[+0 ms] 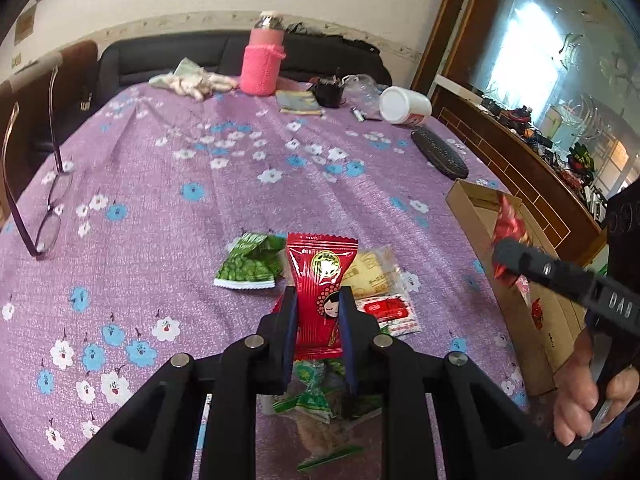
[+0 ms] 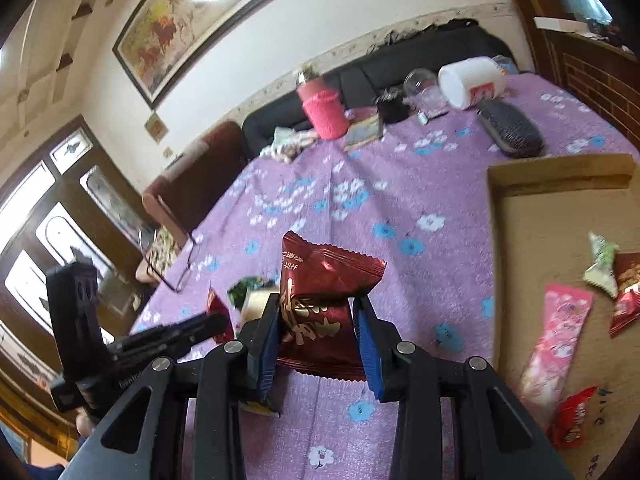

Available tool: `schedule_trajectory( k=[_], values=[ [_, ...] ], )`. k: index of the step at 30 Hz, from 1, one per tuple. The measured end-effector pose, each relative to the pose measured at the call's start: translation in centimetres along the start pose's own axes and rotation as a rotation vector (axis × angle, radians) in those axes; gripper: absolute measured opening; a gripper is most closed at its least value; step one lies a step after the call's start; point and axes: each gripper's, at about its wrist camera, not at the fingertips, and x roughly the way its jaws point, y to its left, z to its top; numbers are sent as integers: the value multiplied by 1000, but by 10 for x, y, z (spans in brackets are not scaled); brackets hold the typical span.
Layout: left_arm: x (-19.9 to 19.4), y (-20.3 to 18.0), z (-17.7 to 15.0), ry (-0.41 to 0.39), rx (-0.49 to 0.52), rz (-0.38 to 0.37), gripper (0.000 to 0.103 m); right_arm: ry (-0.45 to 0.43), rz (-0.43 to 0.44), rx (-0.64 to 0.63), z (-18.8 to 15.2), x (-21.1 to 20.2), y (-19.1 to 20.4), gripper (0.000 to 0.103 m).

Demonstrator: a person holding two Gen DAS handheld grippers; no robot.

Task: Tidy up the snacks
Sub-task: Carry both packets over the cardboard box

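My left black plastic two-finger gripper [image 1: 318, 300] is showing blue ribbed pads and round silver screws on its linkage arms. My right black plastic gripper [image 2: 316, 312] is looking the same, carrying white letters along one finger.

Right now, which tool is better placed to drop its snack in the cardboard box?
Right. The right tool holds a dark red packet close beside the cardboard box. The left tool grips a red packet over the snack pile, farther from the box.
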Motion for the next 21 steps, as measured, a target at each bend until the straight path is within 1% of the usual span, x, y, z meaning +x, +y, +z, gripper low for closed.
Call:
schedule_trajectory(
  k=[4, 6, 10, 13, 16, 18, 21],
  values=[
    [-4, -10, 0, -13, 29, -8, 19, -50, -17, 24, 7, -13, -10, 39],
    [-5, -15, 1, -4, 35, -5, 19, -58, -29, 36, 9, -16, -15, 39],
    [-12, -31, 3, 4, 74, 15, 19, -77, -21, 66, 12, -24, -21, 39],
    [-18, -50, 11, 23, 95, -2, 19, -111, -40, 81, 15, -34, -28, 39],
    [-21, -76, 23, 21, 123, -40, 19, -146, -79, 117, 22, -45, -42, 39],
    [-22, -95, 29, 10, 146, -59, 19, -170, -102, 166, 27, -54, -57, 39],
    [-17, -128, 36, 2, 169, -109, 19, -206, -136, 227, 31, -68, -78, 39]
  ],
)
